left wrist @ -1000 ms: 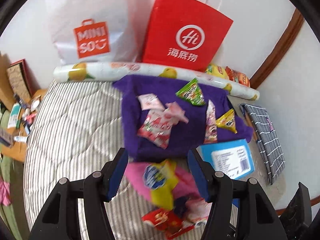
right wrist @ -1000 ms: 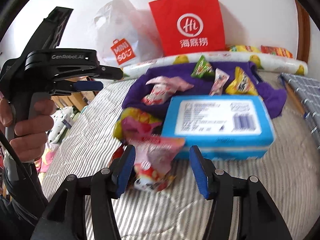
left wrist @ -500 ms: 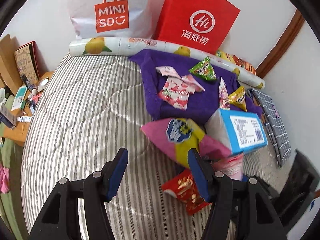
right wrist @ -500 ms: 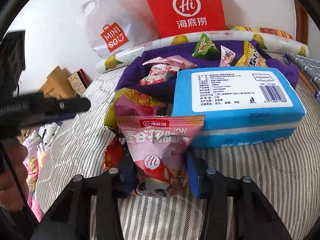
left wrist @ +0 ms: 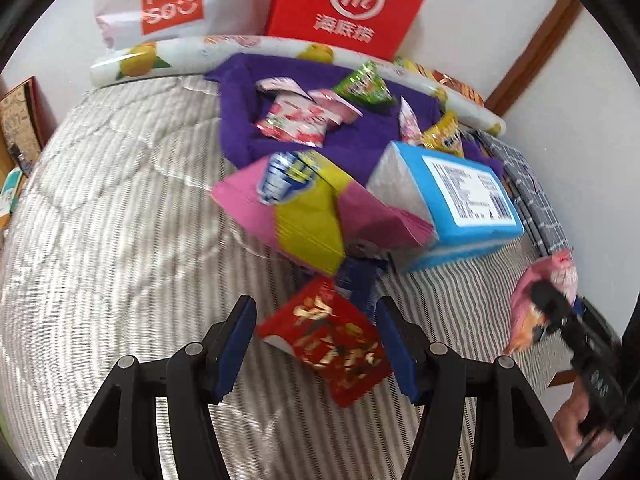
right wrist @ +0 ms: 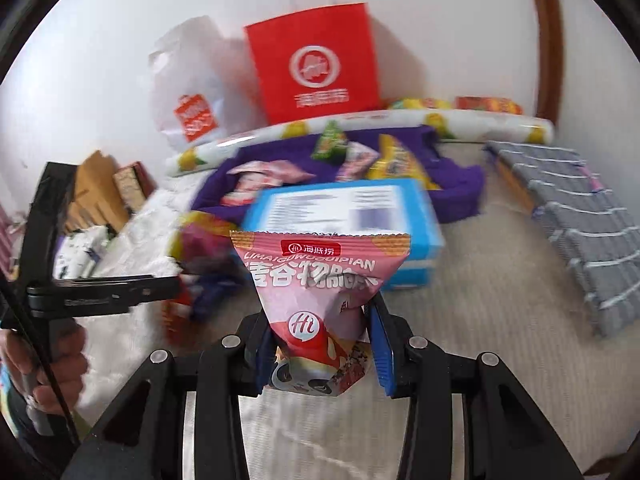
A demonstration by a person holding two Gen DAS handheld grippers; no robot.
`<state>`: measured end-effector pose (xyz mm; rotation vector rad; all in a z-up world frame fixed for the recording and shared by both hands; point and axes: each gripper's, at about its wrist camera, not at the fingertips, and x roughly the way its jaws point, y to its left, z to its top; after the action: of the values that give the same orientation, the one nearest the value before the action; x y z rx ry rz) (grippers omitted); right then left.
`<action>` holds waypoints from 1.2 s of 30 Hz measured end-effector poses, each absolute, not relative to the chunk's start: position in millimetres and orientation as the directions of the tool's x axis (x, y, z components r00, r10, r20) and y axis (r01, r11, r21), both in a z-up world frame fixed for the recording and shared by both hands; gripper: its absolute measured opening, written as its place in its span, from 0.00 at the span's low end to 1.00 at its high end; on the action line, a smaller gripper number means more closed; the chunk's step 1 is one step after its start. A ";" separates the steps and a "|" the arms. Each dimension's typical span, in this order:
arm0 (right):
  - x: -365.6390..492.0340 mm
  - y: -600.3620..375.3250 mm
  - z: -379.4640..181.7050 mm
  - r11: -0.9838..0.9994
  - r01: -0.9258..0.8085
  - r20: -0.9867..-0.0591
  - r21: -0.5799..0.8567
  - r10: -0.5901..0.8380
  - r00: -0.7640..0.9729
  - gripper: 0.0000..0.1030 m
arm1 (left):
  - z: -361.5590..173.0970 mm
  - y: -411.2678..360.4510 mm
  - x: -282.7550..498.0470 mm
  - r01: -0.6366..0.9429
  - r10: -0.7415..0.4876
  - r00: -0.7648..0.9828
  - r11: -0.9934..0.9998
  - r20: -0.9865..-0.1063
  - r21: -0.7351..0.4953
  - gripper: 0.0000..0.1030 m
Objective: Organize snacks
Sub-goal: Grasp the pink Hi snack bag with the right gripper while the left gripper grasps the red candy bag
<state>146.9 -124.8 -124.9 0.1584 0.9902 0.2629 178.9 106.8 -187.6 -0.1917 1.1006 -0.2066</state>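
A striped grey quilt (left wrist: pixel 120 216) covers the bed and carries everything else. At its far edge stand a red paper bag (left wrist: pixel 352 4) and a white plastic shopping bag (left wrist: pixel 160 4) against the wall, with a long roll printed with lemons (left wrist: pixel 152 60) lying in front of them. A purple cloth (left wrist: pixel 240 120) is spread just before the roll, and on it lie several small snacks: a green packet (left wrist: pixel 362 86), pink-and-white packets (left wrist: pixel 296 120) and a yellow packet (left wrist: pixel 444 136). A grey checked pouch (right wrist: pixel 576 208) lies to the right, apart from the cloth.

A blue tissue pack (left wrist: pixel 460 204) rests at the near edge of the cloth. A pink-and-yellow snack bag (left wrist: pixel 304 216) leans against its left side. A dark blue wrapper (left wrist: pixel 360 280) lies just below this bag, partly hidden.

The right gripper (right wrist: pixel 324 352) has just been closing its jaws and now pinches the lower part of a pink cereal-crisp packet (right wrist: pixel 320 280), which it holds lifted above the quilt, in front of the tissue pack.

The left gripper (left wrist: pixel 316 344) is released, with its blue pads apart. A red packet with gold characters (left wrist: pixel 324 332) lies on the quilt between them. The view is blurred, and whether the right-hand pad touches the packet I cannot tell.
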 end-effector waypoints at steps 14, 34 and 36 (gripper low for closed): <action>163.0 -157.8 -173.0 0.956 -0.179 -0.813 0.232 0.291 0.503 0.40 | -207.7 75.3 173.8 0.127 -0.131 0.508 0.989 -0.851 -0.076 0.67; 171.8 -149.1 -181.4 0.943 -0.241 -0.811 0.228 0.321 0.490 0.39 | -210.5 77.2 168.3 0.097 -0.083 0.578 0.995 -0.812 -0.032 0.51; 170.7 -147.6 -180.5 0.946 -0.245 -0.812 0.211 0.309 0.495 0.39 | -210.3 78.9 168.0 0.094 -0.090 0.579 0.995 -0.810 -0.044 0.50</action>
<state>170.7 -147.6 -180.5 0.0712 0.9978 0.3358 168.0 78.9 -210.3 0.0041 0.9466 -0.1076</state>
